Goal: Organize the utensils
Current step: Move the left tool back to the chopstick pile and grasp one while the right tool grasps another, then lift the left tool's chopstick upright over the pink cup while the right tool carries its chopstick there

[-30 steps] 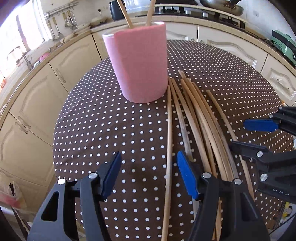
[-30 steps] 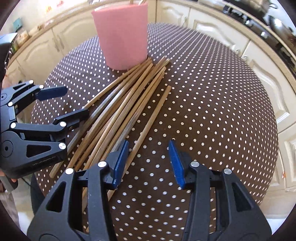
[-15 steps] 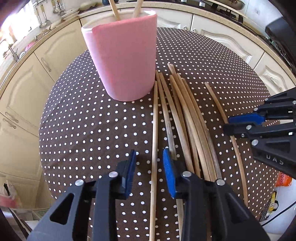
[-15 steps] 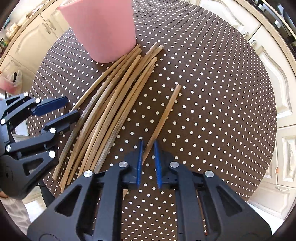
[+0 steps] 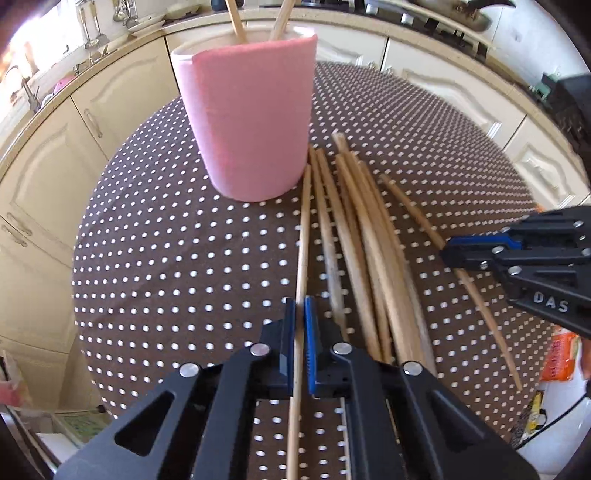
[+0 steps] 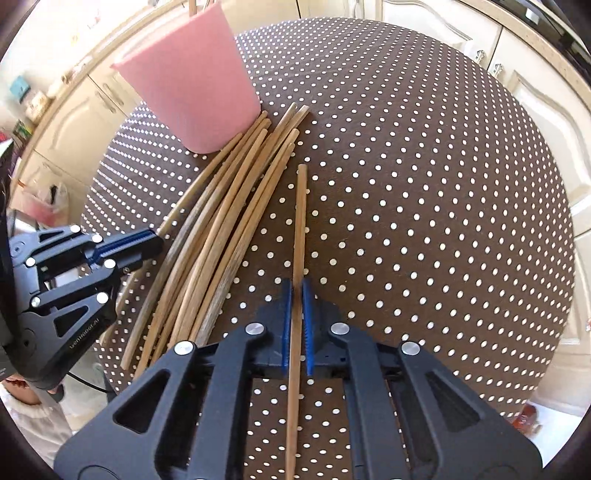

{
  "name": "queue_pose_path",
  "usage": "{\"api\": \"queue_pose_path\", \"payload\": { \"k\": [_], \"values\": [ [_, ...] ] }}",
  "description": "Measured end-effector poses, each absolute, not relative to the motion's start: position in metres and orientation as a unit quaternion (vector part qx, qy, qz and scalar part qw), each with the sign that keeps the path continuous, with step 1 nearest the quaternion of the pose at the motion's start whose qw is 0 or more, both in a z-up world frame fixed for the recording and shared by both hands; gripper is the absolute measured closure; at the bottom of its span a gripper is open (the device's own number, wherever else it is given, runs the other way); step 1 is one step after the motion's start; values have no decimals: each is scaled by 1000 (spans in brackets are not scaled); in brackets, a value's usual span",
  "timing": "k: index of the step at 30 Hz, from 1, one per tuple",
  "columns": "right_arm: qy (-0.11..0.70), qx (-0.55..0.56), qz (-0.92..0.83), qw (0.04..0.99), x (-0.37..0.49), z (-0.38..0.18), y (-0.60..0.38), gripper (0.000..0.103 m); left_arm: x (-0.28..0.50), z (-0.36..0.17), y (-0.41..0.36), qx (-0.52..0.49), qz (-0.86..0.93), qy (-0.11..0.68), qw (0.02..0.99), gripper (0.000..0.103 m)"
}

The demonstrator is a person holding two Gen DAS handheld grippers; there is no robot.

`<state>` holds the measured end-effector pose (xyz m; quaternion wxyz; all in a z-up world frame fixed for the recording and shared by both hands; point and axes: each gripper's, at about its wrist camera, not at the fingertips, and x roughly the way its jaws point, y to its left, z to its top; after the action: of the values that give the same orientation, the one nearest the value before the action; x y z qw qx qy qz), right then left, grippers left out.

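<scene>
Chopstick (image 5: 302,236) between left gripper (image 5: 300,314) jaws, another (image 6: 299,221) between right gripper (image 6: 296,295) jaws

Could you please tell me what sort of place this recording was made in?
Most likely a home kitchen: cream cabinet doors run under a countertop, utensils hang on a wall rail, and a stove with a pan sits behind the polka-dot table.

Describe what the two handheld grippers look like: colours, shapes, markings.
Both the left gripper and the right gripper are matte black plastic, built from angular linkage arms with triangular cut-outs and silver round screw heads. Their fingers carry blue ribbed pads. White lettering is printed on each body; in the left wrist view it reads partly "DAS".
</scene>
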<state>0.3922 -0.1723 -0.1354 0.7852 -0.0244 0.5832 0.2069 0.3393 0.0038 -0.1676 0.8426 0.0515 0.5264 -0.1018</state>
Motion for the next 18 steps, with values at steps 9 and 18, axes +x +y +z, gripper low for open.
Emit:
{"api": "queue_pose_path", "payload": {
  "k": [9, 18],
  "values": [
    [526, 52, 248, 812, 357, -107, -225, 97, 303, -125, -7, 32, -151, 446, 882, 98],
    [439, 104, 288, 845, 336, -50, -251, 97, 283, -80, -11, -4, -192, 345, 919, 98]
  ]
}}
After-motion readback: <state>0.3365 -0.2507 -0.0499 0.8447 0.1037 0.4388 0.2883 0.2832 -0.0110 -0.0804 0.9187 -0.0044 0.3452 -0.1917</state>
